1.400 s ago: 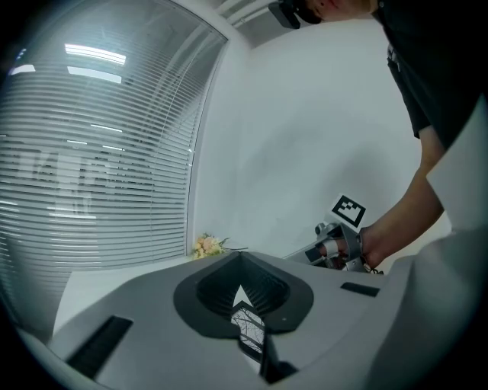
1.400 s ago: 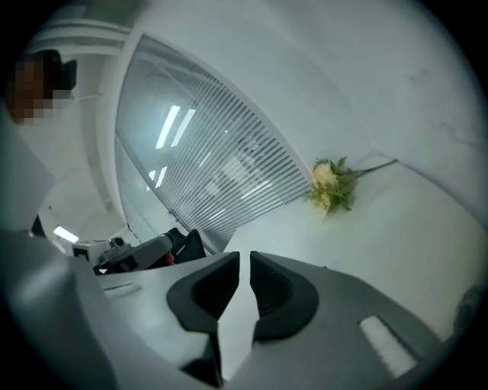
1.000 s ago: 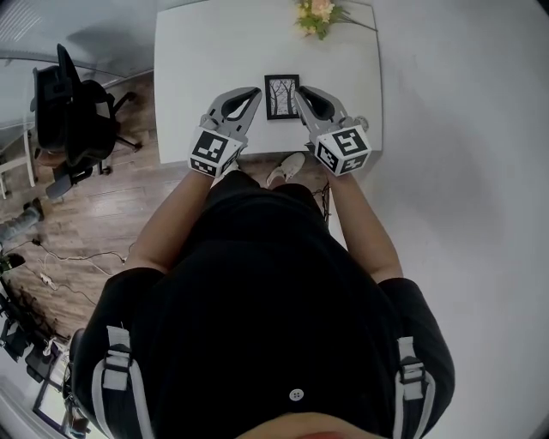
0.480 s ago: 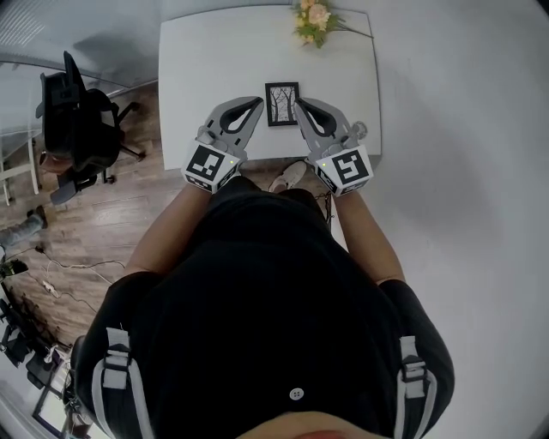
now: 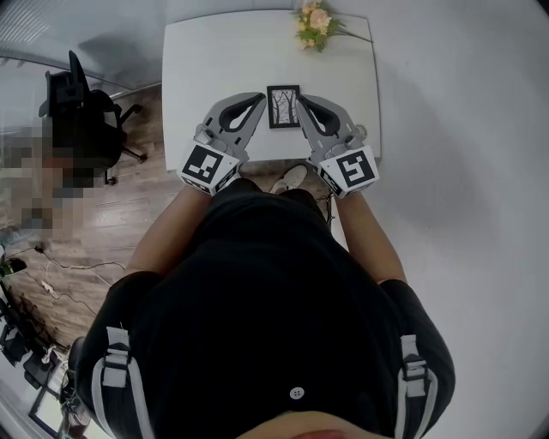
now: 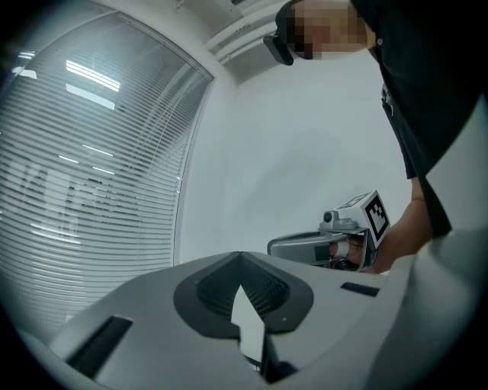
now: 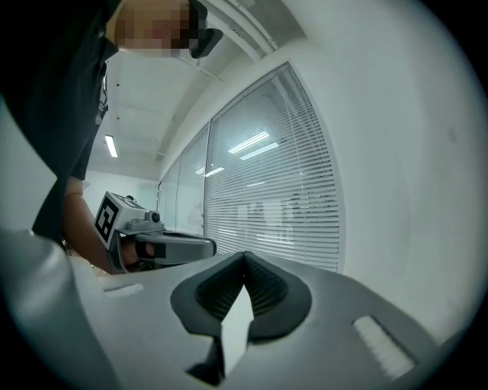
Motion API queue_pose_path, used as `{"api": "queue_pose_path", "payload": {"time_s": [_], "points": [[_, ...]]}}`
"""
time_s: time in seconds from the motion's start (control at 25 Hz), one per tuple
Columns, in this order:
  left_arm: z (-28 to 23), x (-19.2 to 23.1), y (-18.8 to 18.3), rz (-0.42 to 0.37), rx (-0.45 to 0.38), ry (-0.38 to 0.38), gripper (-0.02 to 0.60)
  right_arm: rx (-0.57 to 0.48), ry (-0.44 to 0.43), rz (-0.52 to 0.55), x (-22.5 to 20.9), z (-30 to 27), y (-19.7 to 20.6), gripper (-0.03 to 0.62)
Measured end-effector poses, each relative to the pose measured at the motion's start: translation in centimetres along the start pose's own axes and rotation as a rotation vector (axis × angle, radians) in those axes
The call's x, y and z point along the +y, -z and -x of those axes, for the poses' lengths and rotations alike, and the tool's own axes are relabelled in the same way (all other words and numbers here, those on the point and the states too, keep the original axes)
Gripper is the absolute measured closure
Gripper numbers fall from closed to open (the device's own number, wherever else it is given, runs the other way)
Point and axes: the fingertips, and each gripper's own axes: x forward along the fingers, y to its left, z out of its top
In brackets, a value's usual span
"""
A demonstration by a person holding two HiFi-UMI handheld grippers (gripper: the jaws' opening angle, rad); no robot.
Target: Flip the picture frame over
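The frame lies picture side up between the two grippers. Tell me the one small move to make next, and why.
Probably open the right gripper and lower it to the edge of the picture frame. It and the left gripper have their fingers shut on nothing, and the frame lies picture side up on the table, so a flip needs a hold first.

Picture frame (image 5: 283,106) on table (image 5: 206,60), between left gripper (image 5: 259,97) and right gripper (image 5: 301,99), flowers (image 5: 313,19) behind it, chair (image 5: 81,120) left of table
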Motion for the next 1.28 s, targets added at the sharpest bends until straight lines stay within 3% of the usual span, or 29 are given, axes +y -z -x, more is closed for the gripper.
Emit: {"api": "queue_pose_path", "payload": {"time_s": [0.36, 0.56, 0.84, 1.28], "points": [[0.2, -0.9, -2.3, 0.000, 0.004, -0.004, 0.575, -0.009, 0.002, 0.002, 0.3, 1.1, -2.5, 0.585], [0.3, -0.6, -2.9, -0.016, 0.014, -0.005, 0.575, -0.083, -0.014, 0.001, 0.3, 1.3, -4.6, 0.585], [-0.3, -0.3, -4.0, -0.035, 0.002, 0.001, 0.575, -0.040, 0.014, 0.002, -1.0, 0.8, -4.4, 0.585], [-0.5, 0.6, -4.1, -0.056, 0.015, -0.015, 0.575, -0.041, -0.028, -0.021, -1.1, -0.5, -4.1, 0.586]]}}
